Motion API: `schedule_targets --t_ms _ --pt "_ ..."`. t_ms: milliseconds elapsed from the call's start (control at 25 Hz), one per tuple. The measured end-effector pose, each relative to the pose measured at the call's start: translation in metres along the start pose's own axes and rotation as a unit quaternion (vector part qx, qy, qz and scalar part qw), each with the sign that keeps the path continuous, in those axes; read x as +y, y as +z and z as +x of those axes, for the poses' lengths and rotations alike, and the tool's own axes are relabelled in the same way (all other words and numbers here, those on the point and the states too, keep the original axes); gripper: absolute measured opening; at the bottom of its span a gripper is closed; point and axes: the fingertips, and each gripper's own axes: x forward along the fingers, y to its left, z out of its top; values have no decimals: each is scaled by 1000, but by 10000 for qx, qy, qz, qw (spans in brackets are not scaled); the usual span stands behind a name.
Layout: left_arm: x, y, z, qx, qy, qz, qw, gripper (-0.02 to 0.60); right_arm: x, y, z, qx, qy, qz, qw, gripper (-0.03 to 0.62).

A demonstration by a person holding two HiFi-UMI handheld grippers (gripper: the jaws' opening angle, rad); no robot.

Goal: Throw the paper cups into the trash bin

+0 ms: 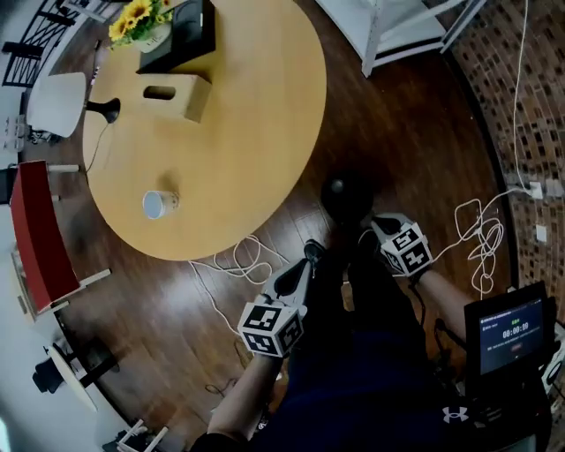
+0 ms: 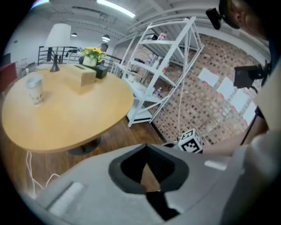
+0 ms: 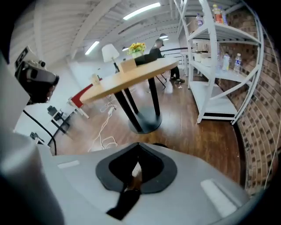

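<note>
Round wooden table [image 1: 238, 115] far left, paper cup [image 1: 160, 204] upright near its edge; left gripper [image 2: 145, 148] and right gripper [image 3: 138, 149] clenched, empty.

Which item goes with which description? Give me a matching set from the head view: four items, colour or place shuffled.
Items:
1. paper cup
2. sunflowers
3. wooden tissue box
4. chair

Descriptions:
A. yellow, at the far end of the round table
B. red, on the floor beside the table
C. white, alone near the table's near edge
D. tan, on the table between the cup and the flowers

Pairs: 1-C, 2-A, 3-D, 4-B
</note>
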Motion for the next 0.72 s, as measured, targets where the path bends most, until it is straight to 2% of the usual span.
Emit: schedule_targets --t_ms 120,200,440,720 --pt "-19 18 -19 -163 -77 403 9990 5 29 16 -46 -303 112 488 9983 9" --pt "-24 36 -26 -374 -124 533 9978 5 37 42 -68 -687 102 584 9959 9" --pt "-14 88 -50 -1003 -93 436 9940 5 52 144 -130 -1926 -77 637 9792 11" --pt "1 132 -67 -1734 -27 467 9837 5 68 216 -177 -2746 36 419 9606 10"
